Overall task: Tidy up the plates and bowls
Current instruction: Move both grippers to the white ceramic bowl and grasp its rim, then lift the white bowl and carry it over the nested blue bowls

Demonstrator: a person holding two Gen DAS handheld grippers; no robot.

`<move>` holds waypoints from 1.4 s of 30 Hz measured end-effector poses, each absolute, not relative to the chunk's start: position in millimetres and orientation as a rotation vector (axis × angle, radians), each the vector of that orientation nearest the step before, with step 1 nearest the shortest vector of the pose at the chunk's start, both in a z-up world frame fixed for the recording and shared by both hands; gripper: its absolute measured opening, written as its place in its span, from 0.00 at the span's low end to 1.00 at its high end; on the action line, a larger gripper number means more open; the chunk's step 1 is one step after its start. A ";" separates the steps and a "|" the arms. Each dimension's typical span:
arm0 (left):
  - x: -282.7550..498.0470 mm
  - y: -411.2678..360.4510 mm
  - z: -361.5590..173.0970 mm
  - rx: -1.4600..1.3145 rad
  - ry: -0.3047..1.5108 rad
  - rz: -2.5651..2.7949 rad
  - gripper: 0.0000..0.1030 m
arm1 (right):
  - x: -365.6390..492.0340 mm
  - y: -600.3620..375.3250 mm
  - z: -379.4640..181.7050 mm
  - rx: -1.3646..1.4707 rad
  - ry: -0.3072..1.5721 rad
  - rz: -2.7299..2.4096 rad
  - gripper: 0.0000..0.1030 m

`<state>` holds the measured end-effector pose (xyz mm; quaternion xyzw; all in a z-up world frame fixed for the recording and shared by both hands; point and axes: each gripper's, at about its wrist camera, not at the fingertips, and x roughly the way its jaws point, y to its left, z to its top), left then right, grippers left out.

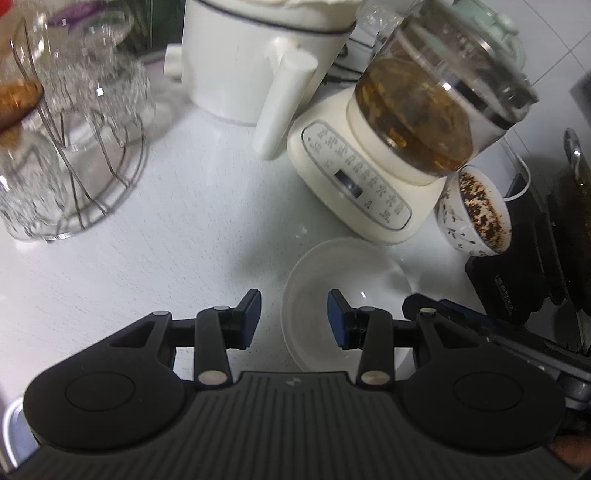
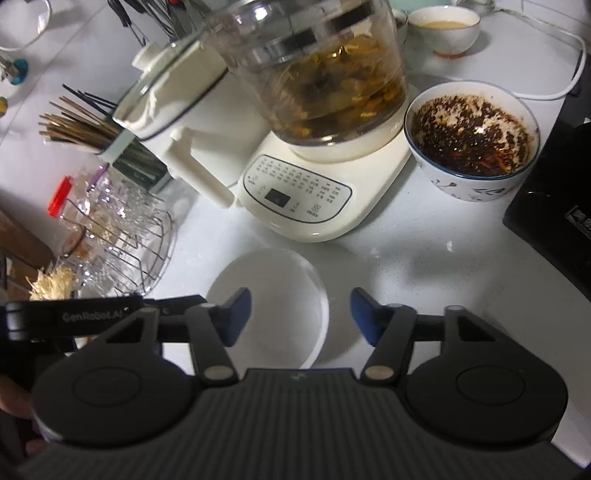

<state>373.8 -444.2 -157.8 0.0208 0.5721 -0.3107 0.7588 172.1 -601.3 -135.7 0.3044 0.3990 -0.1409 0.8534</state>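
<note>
The job looks like it has only just begun. A clear plate [image 1: 347, 295] sits alone on the white worktop [image 1: 184, 240], right in front of the cream kettle machine [image 1: 354, 184]. Nothing is stacked yet. A bowl with a dark crust inside [image 2: 471, 140] is next to the machine, and it has not been put away.

The left hand-held gripper [image 1: 293, 319] has its fingers spread wide and holds nothing. One blue finger is over the plate and the other is just off its edge. The right hand-held gripper [image 2: 301, 315] is wide too, and empty. The plate's right edge sits between its fingers. I cannot tell if any finger touches the plate, since the plate is see-through and a bit blurry.

The left view shows the wire rack [image 1: 85, 162] full of glass cups up close, and a black stove [image 1: 517, 288] at the right edge. The right view shows things the left one misses: a cup of chopsticks [image 2: 85, 125], a small bowl with yellow liquid [image 2: 445, 29] at the back, and all of the dirty bowl's inside.
</note>
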 end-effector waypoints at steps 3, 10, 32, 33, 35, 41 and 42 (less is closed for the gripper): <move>373.5 -445.7 -168.6 0.045 1.259 -0.673 0.42 | 177.9 -603.3 -146.2 0.636 0.868 -0.312 0.45; 372.1 -446.7 -180.6 0.047 1.285 -0.692 0.20 | 183.2 -606.8 -167.6 0.680 0.903 -0.311 0.26; 366.6 -415.8 -136.1 -0.020 1.226 -0.666 0.14 | 187.4 -585.5 -138.7 0.689 0.876 -0.243 0.20; 365.3 -412.2 -131.7 -0.028 1.224 -0.663 0.14 | 186.8 -582.6 -133.8 0.689 0.870 -0.239 0.20; 362.3 -405.2 -122.2 -0.047 1.210 -0.663 0.14 | 184.3 -577.0 -123.4 0.674 0.862 -0.232 0.20; 362.7 -385.0 -92.6 -0.113 1.178 -0.648 0.14 | 183.4 -562.0 -92.9 0.636 0.826 -0.212 0.20; 363.2 -381.9 -88.4 -0.121 1.174 -0.651 0.14 | 183.5 -560.1 -88.5 0.633 0.821 -0.214 0.20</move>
